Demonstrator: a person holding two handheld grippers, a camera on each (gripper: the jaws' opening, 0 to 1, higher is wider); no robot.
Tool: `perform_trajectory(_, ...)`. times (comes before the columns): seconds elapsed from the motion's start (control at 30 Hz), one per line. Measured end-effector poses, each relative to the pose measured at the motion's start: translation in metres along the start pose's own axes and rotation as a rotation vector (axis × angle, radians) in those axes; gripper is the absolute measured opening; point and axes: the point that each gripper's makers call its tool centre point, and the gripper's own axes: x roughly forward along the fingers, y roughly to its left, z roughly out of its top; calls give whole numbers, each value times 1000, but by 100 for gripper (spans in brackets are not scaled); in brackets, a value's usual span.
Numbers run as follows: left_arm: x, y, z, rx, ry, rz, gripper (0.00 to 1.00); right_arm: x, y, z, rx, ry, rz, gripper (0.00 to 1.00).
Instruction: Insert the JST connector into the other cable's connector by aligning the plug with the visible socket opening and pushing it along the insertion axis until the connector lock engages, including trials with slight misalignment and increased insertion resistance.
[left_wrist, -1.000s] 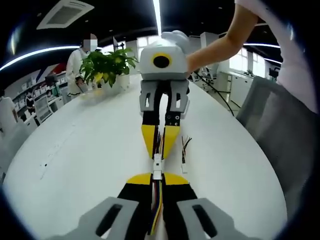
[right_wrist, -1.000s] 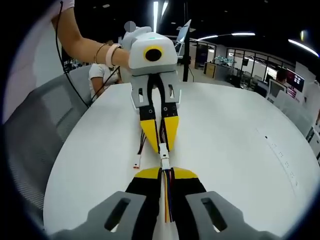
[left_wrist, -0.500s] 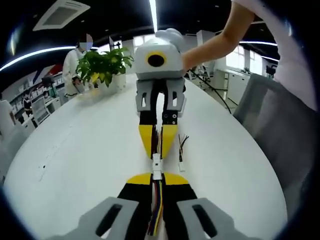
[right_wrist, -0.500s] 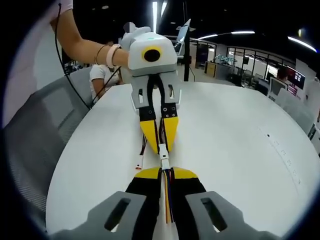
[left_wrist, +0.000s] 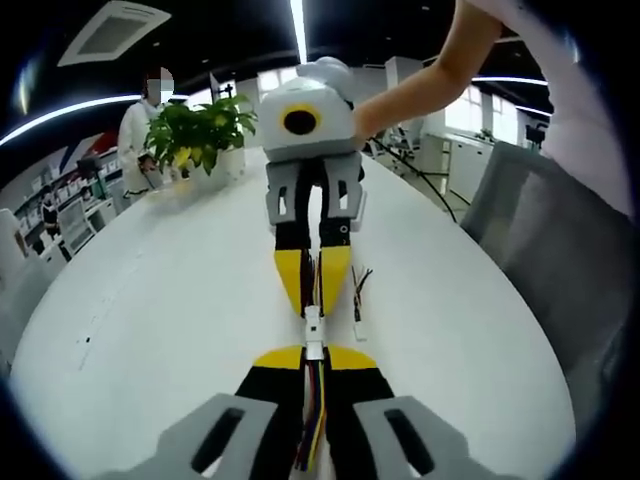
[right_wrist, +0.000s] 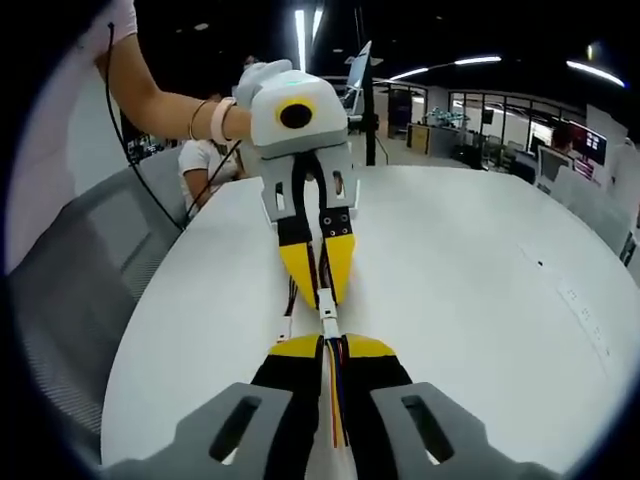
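Observation:
My left gripper (left_wrist: 313, 352) rises from the bottom of the left gripper view, shut on a cable of coloured wires (left_wrist: 312, 410). Its white JST connector (left_wrist: 313, 328) sticks out past the yellow tips. My right gripper (left_wrist: 314, 300) faces it tip to tip, shut on the other cable. In the right gripper view the right gripper (right_wrist: 331, 345) grips its coloured wires (right_wrist: 335, 400), and the white connector (right_wrist: 326, 316) bridges the gap to the left gripper (right_wrist: 323, 293). The two housings touch in line; I cannot tell whether the lock has caught.
A spare cable with a small connector (left_wrist: 357, 305) lies on the white table (left_wrist: 150, 300) beside the grippers, also seen as the spare cable (right_wrist: 286, 322). A potted plant (left_wrist: 205, 130) stands at the far edge. Grey chairs (left_wrist: 540, 250) (right_wrist: 70, 270) flank the table. A person's arm (left_wrist: 430, 80) reaches in.
Both views have shifted a little with the hands. The grippers stay tip to tip with the connectors between them; no grip has altered.

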Motion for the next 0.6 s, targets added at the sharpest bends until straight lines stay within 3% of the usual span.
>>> perform_trajectory(0.6,0,3,2,-47,-20,-14,0,-3,-1,1,14,-19,-19,4)
